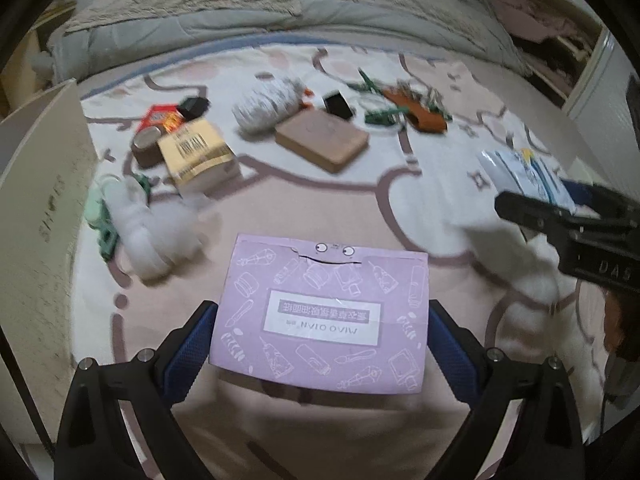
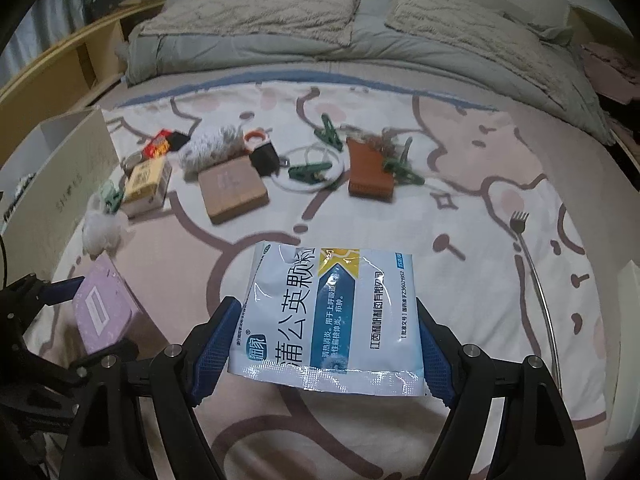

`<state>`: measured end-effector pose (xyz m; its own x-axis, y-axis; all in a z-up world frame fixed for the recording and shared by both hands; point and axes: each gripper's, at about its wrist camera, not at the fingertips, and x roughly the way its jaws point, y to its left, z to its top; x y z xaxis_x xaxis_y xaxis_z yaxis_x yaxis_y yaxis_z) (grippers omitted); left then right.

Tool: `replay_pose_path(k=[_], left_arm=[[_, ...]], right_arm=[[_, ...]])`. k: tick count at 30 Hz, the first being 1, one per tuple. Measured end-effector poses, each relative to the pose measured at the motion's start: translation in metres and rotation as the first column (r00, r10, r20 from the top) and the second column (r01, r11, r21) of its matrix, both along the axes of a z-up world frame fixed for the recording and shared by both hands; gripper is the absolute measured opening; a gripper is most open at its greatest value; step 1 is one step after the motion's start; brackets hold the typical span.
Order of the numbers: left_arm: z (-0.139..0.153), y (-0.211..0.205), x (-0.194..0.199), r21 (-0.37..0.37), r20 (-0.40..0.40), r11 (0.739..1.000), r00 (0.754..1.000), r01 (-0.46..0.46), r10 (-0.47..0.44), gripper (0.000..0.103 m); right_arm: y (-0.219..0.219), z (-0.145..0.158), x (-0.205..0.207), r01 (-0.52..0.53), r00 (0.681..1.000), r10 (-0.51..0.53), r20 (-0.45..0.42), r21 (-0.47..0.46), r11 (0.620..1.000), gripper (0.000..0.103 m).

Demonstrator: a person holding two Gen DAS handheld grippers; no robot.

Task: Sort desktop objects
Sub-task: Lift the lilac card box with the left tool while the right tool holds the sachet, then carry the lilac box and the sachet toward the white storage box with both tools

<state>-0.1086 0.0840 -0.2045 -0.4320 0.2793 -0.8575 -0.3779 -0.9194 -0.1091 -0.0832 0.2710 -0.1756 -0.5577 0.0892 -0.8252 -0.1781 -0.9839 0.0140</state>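
My left gripper (image 1: 320, 344) is shut on a purple box (image 1: 324, 312) and holds it above the bed sheet; the box also shows in the right wrist view (image 2: 106, 304). My right gripper (image 2: 326, 344) is shut on a white and blue medicine sachet (image 2: 332, 312) and holds it above the sheet; the sachet also shows at the right of the left wrist view (image 1: 528, 178). Loose objects lie farther back: a brown flat box (image 2: 232, 190), a yellow carton (image 2: 146, 182), a brown leather pouch (image 2: 370, 174), green clips (image 2: 310, 172) and a striped bundle (image 2: 214, 148).
A white open cardboard box (image 2: 60, 168) stands at the left, also in the left wrist view (image 1: 40, 216). A long metal fork-like scratcher (image 2: 532, 260) lies at the right. White fluffy balls (image 1: 148, 220) lie near the box. Grey pillows (image 2: 256, 20) and a duvet are at the back.
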Motion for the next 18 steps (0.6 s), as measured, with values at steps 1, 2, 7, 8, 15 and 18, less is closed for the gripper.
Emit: replay_pose_path(k=[1,2,7,8,15,18], left_arm=[[0.004,-0.001,-0.002,0.006,-0.010,1.000,1.000,-0.010,0.010,0.100],[0.009,-0.002,-0.004,0.012,-0.023,1.000,1.000,-0.018,0.018,0.100],[0.032,-0.011,-0.011,0.043,-0.086,0.998,0.995,-0.050,0.053,0.100],[0.036,-0.013,-0.012,0.050,-0.095,0.997,0.993,-0.059,0.063,0.100],[0.056,-0.029,-0.020,0.073,-0.152,0.991,0.981,-0.110,0.120,0.100],[0.064,-0.037,-0.023,0.086,-0.173,0.988,0.974,-0.130,0.143,0.100]], right_arm=[[0.000,0.003,0.000,0.005,1.000,-0.005,-0.012,-0.001,1.000,0.082],[0.001,0.006,0.000,0.009,1.000,-0.009,-0.023,-0.001,1.000,0.082],[0.001,0.022,0.001,0.015,0.997,-0.015,-0.078,0.003,1.000,0.082],[0.000,0.025,0.001,0.015,0.996,-0.015,-0.087,0.004,1.000,0.082],[-0.005,0.044,0.000,0.007,0.990,-0.003,-0.144,0.028,1.000,0.082],[-0.007,0.051,-0.001,0.006,0.987,-0.001,-0.163,0.034,0.999,0.082]])
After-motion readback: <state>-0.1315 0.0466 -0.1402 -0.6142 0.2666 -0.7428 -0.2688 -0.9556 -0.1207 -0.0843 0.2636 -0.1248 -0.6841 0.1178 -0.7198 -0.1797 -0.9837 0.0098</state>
